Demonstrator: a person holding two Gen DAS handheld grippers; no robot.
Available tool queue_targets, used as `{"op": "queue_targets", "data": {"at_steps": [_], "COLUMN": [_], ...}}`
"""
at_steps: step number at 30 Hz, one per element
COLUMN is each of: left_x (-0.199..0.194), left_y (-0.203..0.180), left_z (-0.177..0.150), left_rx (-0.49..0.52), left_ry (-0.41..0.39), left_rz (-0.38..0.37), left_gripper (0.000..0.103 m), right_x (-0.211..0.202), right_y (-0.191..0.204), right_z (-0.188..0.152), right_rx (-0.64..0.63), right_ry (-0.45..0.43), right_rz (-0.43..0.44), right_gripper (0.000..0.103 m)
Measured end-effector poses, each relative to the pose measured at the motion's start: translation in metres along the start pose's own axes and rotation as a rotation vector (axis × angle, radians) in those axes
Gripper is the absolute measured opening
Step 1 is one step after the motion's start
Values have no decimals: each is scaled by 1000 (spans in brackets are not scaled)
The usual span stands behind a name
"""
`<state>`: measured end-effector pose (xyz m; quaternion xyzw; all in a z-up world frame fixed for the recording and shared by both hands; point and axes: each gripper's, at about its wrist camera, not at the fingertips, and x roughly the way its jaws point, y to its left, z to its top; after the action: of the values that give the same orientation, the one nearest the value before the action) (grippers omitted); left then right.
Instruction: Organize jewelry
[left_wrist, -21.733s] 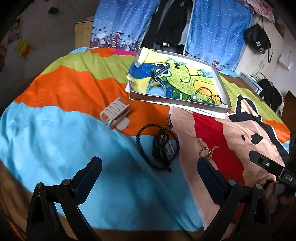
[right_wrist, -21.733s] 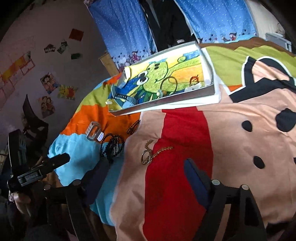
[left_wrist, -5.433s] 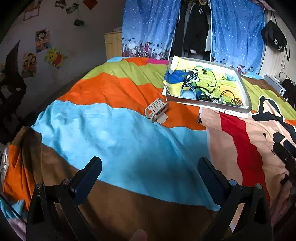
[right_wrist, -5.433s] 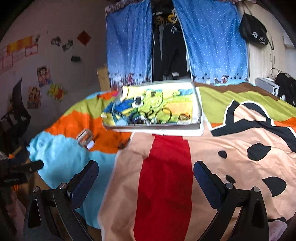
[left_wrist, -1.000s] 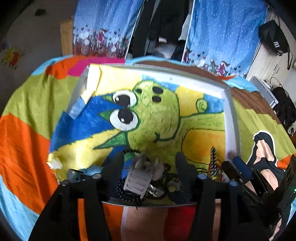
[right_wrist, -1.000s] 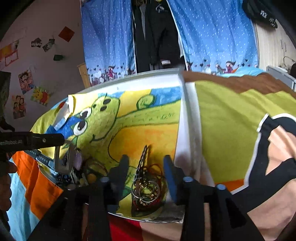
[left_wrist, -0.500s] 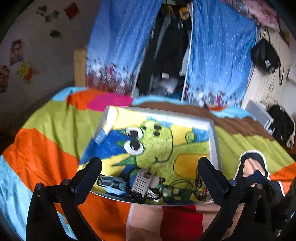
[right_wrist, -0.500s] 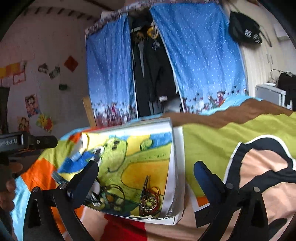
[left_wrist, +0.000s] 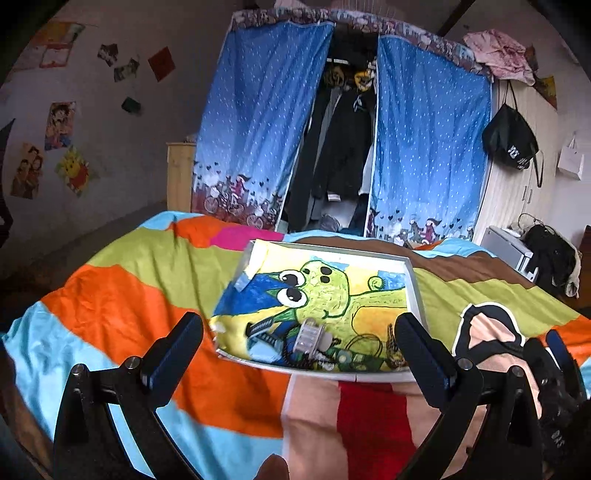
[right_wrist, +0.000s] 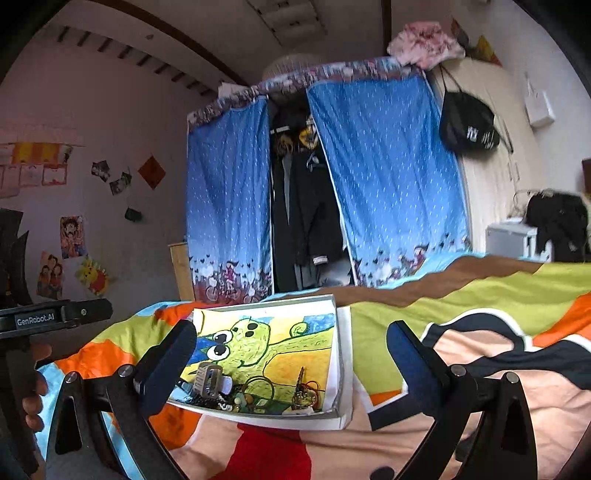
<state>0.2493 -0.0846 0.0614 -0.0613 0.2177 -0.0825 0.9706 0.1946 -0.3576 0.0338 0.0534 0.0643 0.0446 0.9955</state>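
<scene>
A shallow white tray (left_wrist: 415, 291) with a green cartoon drawing inside lies on the colourful bedspread (left_wrist: 122, 306). A grey hair claw clip (left_wrist: 309, 334), a blue watch-like band (left_wrist: 264, 330), beads and gold chains (left_wrist: 393, 345) lie along its near edge. My left gripper (left_wrist: 299, 354) is open and empty, held above the bed in front of the tray. In the right wrist view the tray (right_wrist: 341, 354) holds the clip (right_wrist: 209, 378) and gold jewelry (right_wrist: 304, 395). My right gripper (right_wrist: 291, 363) is open and empty, apart from the tray.
Blue curtains (left_wrist: 258, 122) frame an open closet with dark clothes behind the bed. A wooden cabinet (left_wrist: 179, 177) stands at the left wall. A black bag (left_wrist: 511, 140) hangs on the wardrobe at right. The other hand-held gripper (right_wrist: 55, 317) shows at the left of the right wrist view.
Both grippers let go of jewelry in the tray, opened wide and drew back and up from it. The clip and the chains now lie in the tray.
</scene>
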Motion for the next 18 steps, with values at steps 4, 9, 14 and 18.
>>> {"op": "queue_targets", "data": {"at_steps": [4,9,14,18], "left_x": [-32,-68,-98,-119], "left_y": [6,13,21,26], "left_z": [-19,-39,-58,-71], "left_rx": [16,15,-1,9], "left_ry": [-26,-49,-63,-73], "left_rz": [22,52,69,80], "left_gripper": [102,102,102,102], "right_x": [-26,-55,-85,-108], "right_y": [10,19,35,45], "right_z": [-2,-8,-20,-25], "right_rx": [-14,31,24,27], "right_ry": [-34,-31,0,-8], "right_rz": [-13,-14,-11,-19], "right_gripper": [103,103,103,103]}}
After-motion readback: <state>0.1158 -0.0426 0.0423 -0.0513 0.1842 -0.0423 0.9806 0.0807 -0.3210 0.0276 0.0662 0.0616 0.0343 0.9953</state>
